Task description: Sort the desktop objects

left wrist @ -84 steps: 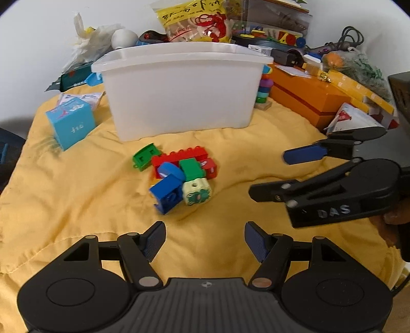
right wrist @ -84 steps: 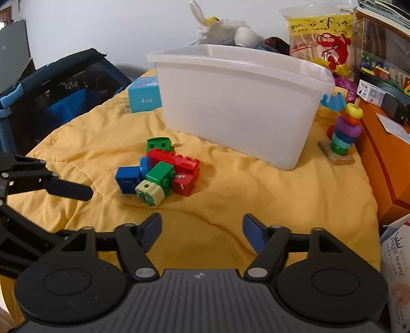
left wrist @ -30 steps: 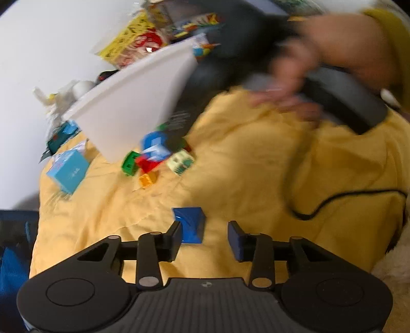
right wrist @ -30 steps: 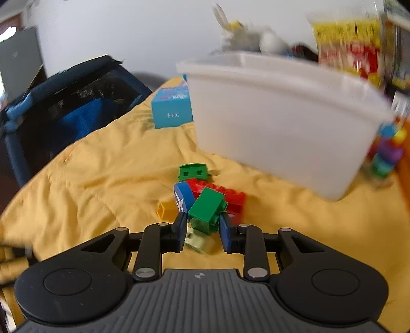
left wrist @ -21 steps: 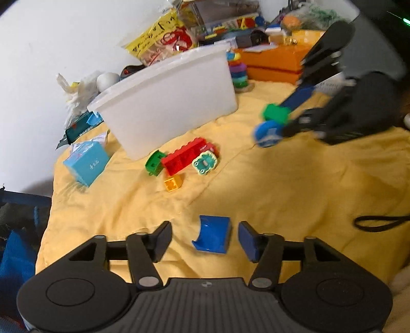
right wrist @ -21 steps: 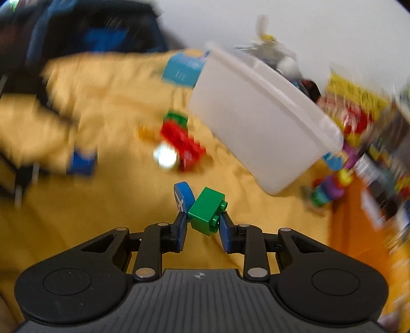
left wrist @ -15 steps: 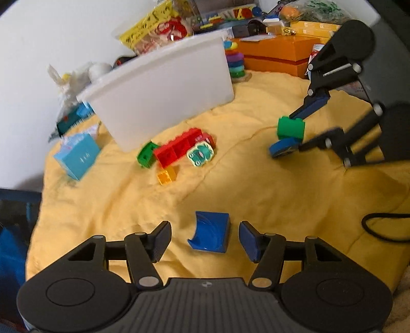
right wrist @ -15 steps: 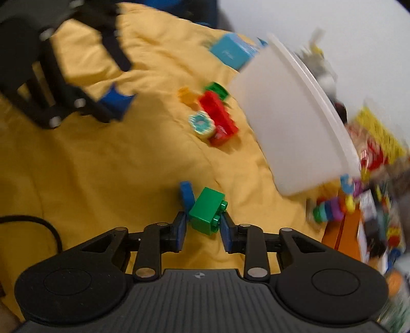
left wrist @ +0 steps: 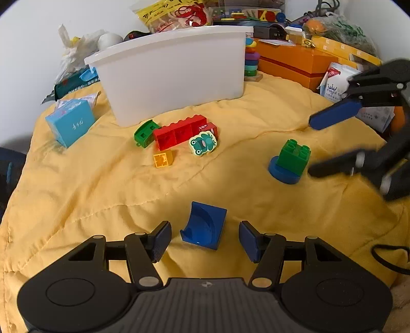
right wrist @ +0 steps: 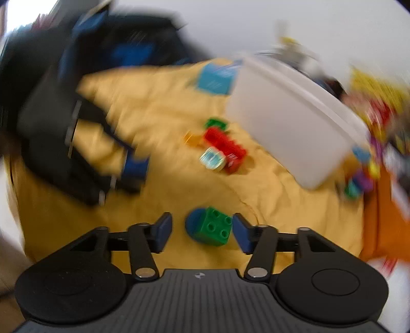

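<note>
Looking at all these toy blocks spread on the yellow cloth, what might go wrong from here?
1. The green brick sits on a blue round piece; the open right gripper straddling it could knock it over.
2. The blue curved block lies between the left gripper's open jaws; its rounded shape may slip when squeezed.
3. The soft, wrinkled yellow cloth may let pieces tip.

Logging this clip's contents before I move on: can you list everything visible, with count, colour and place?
bin: 1, white, back centre of the yellow cloth
long brick: 1, red, before the bin
small bricks: green, yellow
frog block: 1, cream-green
stacked pair: green brick on blue round base, right
curved piece: 1, blue, near
box: 1, light blue, left
orange boxes, ring stacker, snack bag: behind
left claw: open
right claw: open
</note>
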Available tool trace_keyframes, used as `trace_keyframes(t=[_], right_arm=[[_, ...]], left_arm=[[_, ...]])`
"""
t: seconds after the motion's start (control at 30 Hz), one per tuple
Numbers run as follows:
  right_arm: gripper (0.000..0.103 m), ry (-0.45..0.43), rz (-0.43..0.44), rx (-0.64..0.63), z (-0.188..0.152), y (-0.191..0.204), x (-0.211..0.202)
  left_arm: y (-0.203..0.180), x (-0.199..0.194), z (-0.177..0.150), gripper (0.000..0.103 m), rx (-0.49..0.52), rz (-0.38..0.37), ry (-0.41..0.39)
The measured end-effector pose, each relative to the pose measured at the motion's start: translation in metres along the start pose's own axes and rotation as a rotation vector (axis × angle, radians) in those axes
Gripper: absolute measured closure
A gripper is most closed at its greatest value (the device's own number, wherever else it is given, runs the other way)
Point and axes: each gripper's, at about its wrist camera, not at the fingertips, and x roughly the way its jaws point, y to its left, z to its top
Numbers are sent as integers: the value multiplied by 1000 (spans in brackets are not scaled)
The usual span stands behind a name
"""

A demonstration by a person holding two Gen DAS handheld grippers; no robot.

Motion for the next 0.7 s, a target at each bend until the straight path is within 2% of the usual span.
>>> trace_keyframes(t=[0.07, 0.17, 0.3, 0.37, 0.43, 0.5, 0.6, 0.7], right_arm=[[45, -10, -10, 135, -2, -17, 4], [45, 19, -48, 201, -5, -30, 20], [45, 25, 32, 285, -4, -35, 30], [45, 29, 54, 288, -4, -31, 32], [48, 53, 52, 273, -6, -26, 34], [48, 45, 39, 262, -7, -23, 30], [48, -4, 32, 227, -5, -18, 21], [49, -19, -16, 128, 1, -8, 21]], left_arm=[[1, 1, 0, 41, -2, -2, 1], [2, 3, 1, 41, -9, -10, -2], [5, 7, 4, 41, -47, -26, -5], [7, 9, 5, 44, -67, -34, -6], [9, 10, 5, 56, -82, -45, -5], [11, 9, 5, 61, -92, -42, -12], [15, 9, 4, 62, -113, -54, -15], [14, 9, 4, 62, -110, -54, -15]])
